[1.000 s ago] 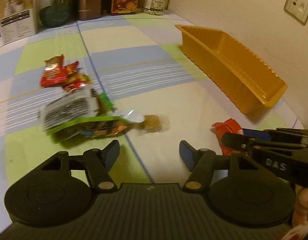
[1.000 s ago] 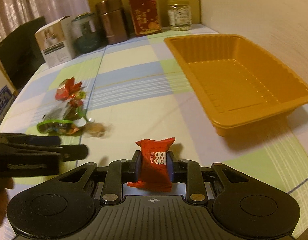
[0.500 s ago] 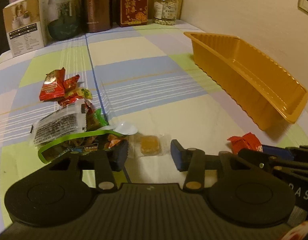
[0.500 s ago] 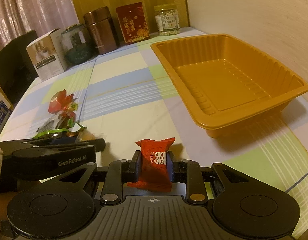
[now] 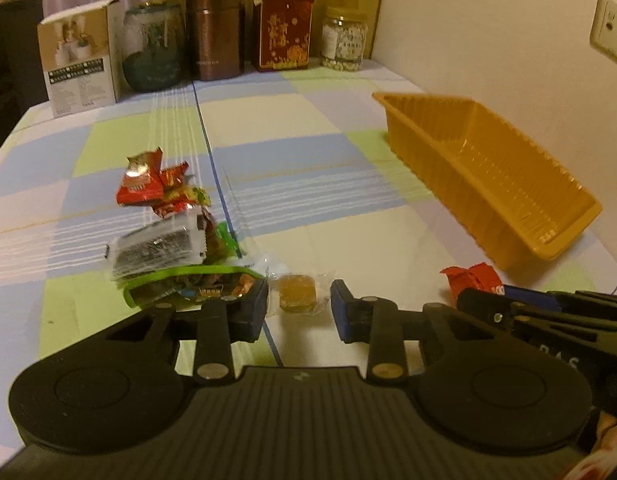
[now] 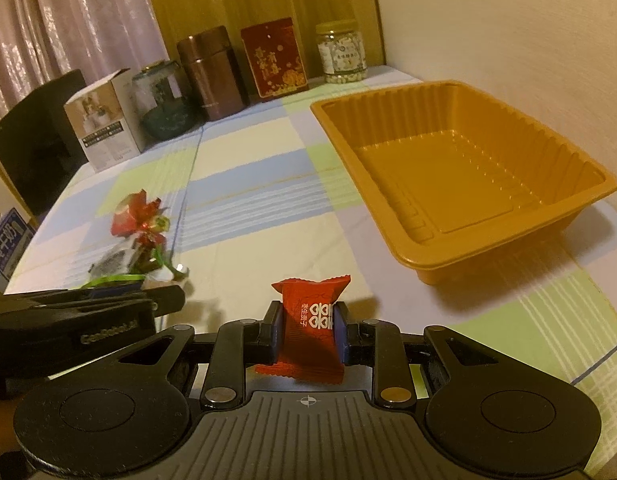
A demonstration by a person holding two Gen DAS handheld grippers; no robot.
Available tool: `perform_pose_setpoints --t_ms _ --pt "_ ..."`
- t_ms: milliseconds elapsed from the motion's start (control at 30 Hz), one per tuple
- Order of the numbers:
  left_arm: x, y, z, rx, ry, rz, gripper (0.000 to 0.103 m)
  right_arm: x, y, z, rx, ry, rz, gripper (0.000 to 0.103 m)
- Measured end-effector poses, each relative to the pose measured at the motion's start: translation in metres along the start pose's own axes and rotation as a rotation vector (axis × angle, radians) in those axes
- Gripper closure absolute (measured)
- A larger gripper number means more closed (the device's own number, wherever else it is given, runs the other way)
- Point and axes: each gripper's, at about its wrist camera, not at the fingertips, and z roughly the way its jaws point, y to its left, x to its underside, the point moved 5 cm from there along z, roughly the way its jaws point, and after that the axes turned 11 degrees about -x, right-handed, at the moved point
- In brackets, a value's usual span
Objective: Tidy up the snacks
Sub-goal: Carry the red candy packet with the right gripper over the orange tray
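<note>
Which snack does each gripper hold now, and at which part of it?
The right gripper holds the red candy packet by its two side edges. The left gripper is closing around the amber wrapped candy, its pads not yet touching it.

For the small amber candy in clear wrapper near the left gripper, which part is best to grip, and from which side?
Grip the amber block itself, across its two flat sides, not the thin clear wrapper ends, which would likely slip. Come from the near side, angled downward, as the left gripper already does: its jaws are closing with the candy between them, pads not yet pressing. The green packet lies close on the left, so keep that finger clear of it.
</note>
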Motion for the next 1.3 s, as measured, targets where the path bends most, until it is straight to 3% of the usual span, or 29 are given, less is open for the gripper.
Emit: perform_pose_setpoints --t_ms 300,600,933,1100,1233,1300 --pt "-0.025 -0.012 -0.041 0.018 -0.065 -0.015 0.072 -0.021 0.007 -0.04 -0.009 -0.076 -0.039 0.076" --pt "-0.059 -0.066 -0.061 0.098 -0.12 0.017 0.072 -0.072 -0.038 -0.079 0.042 -0.175 -0.002 0.076" --pt "-0.076 -0.141 -0.036 0.178 -0.102 0.072 0.072 -0.093 -0.104 -0.077 0.093 -0.152 -0.005 0.076" --pt "-0.076 -0.161 -0.023 0.198 -0.086 0.095 0.072 -0.099 -0.128 -0.076 0.118 -0.153 0.015 0.076" --pt "-0.074 -0.173 -0.011 0.194 -0.085 0.139 0.06 -0.1 -0.138 -0.076 0.131 -0.158 0.026 0.076" --pt "-0.072 -0.171 -0.01 0.183 -0.094 0.152 0.059 -0.1 -0.142 -0.076 0.131 -0.157 0.037 0.076"
